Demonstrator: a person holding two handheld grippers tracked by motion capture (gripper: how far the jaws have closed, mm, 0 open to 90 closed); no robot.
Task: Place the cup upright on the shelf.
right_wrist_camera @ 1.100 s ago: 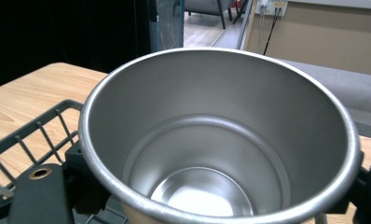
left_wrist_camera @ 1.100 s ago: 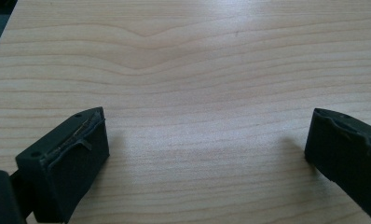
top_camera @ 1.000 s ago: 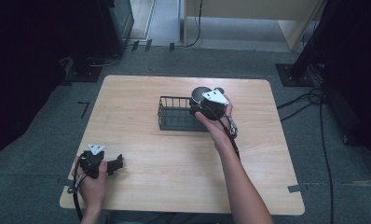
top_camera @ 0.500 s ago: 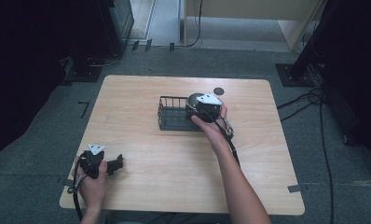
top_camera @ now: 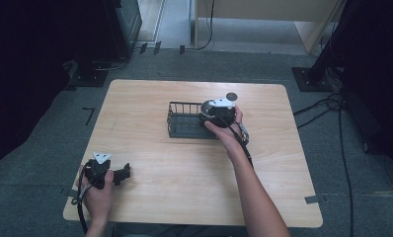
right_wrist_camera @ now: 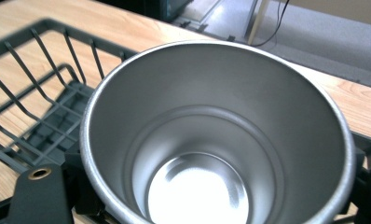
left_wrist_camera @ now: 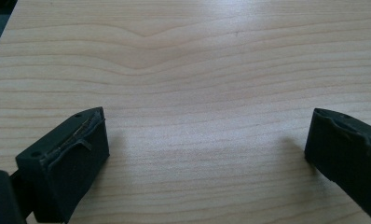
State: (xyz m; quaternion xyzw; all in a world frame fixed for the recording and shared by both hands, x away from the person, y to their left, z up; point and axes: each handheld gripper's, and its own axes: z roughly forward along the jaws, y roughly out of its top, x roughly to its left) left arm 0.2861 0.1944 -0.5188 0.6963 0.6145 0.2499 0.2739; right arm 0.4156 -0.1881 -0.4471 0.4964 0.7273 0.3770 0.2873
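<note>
- Left gripper [top_camera: 123, 173], nearest the person, lies low over the near left part of the wooden table [top_camera: 150, 197], held in the left hand [top_camera: 98, 190]; in the left gripper view its black fingers [left_wrist_camera: 69, 158] stand wide apart, one at each side of the picture, with bare wood grain between them and nothing gripped.
- Beyond those fingertips the tabletop runs on, with no object close ahead of them; the right hand's work is well apart, farther across the table.
- Right gripper [top_camera: 207, 114], farther off, is carried by the right hand [top_camera: 224, 131], whose forearm reaches in from the near edge; its grey plate shows on top in the high view.
- Its jaws are closed tight on the metal cup [right_wrist_camera: 216, 135]; in the right gripper view the cup sits just past the fingertips, mouth turned toward the camera, its shiny inside and round bottom plain to see; how the pads meet the wall is hidden below the rim.
- Black wire basket [top_camera: 184, 121] lies at those fingertips; the cup is over its right end, bars and floor showing to the left of the cup; whether the cup rests on the floor cannot be told.
- Small dark disc [top_camera: 231, 96] lies on the table just beyond the right gripper, apart from the basket.
</note>
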